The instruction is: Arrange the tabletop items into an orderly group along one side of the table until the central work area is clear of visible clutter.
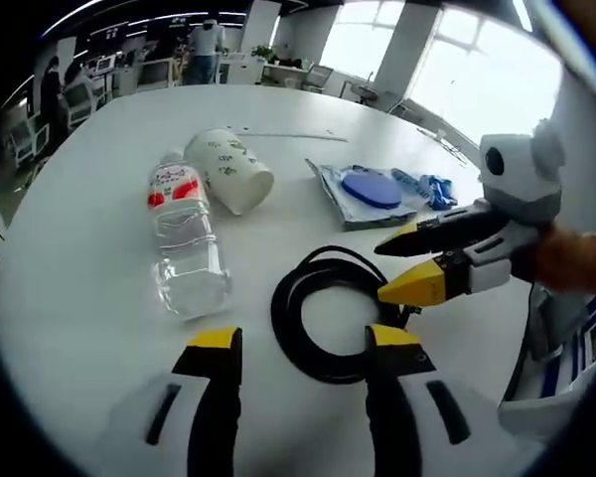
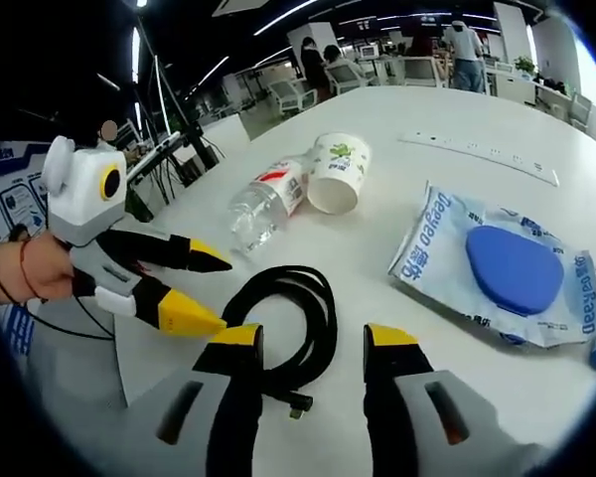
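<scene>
Both your grippers are closing in on the cable (image 1: 323,313), so the step in hand looks like collecting it. It lies coiled on the bench (image 1: 89,298) in the middle of the work area.

Your left gripper (image 1: 305,348) has its jaws wide apart and holds nothing. The coil sits just ahead at 12 o'clock, its near loop running across the gap and by the right-hand jaw tip.

Your right gripper (image 2: 313,343) is likewise wide open and empty, with the coil at about 11 o'clock, one loop touching or just under its left-hand jaw. In the left gripper view it comes in from 3 o'clock (image 1: 417,263), its tips right at the coil's edge.

Next, I'd judge, you need one gripper lowered so a jaw goes either side of a bundle of loops, then closed firmly. The cable is limp, so a grip on a single strand may let the coil unwind as you carry it to the side.

Count, from the left gripper view:
- One cable.
- One bottle (image 1: 184,238), lying on its side at 10 o'clock.
- One cup (image 1: 228,169), tipped over, touching or just beside the bottle.
- One wipes pack (image 1: 363,194) at 1 o'clock.
- A small blue wrapper (image 1: 427,189) just beside the pack; what it is I can't tell.

All of these are yet to be moved.
</scene>
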Motion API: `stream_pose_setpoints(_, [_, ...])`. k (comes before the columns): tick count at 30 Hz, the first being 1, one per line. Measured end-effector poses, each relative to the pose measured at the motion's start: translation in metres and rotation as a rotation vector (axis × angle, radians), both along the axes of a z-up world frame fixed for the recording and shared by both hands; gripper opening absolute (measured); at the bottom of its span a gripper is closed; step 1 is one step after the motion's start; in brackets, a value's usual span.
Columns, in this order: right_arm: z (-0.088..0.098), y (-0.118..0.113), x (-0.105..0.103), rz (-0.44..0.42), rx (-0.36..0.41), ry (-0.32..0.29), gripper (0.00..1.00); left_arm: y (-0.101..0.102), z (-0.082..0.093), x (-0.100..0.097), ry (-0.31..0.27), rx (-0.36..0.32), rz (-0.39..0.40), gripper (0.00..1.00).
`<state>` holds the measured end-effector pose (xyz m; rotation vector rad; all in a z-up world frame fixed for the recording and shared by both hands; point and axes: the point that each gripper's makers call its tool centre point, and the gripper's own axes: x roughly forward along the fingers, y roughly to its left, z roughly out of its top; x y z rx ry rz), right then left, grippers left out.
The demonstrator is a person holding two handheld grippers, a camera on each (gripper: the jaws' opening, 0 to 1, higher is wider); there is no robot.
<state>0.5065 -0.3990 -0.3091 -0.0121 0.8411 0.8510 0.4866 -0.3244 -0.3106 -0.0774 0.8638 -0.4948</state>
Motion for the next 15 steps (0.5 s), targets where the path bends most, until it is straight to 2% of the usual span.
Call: stream_pose_setpoints(15, [-0.012, 0.005, -0.001, 0.007, -0.021, 0.011, 0.26, -0.005, -0.011, 0.0, 0.014, 0.029, -0.019, 0.35])
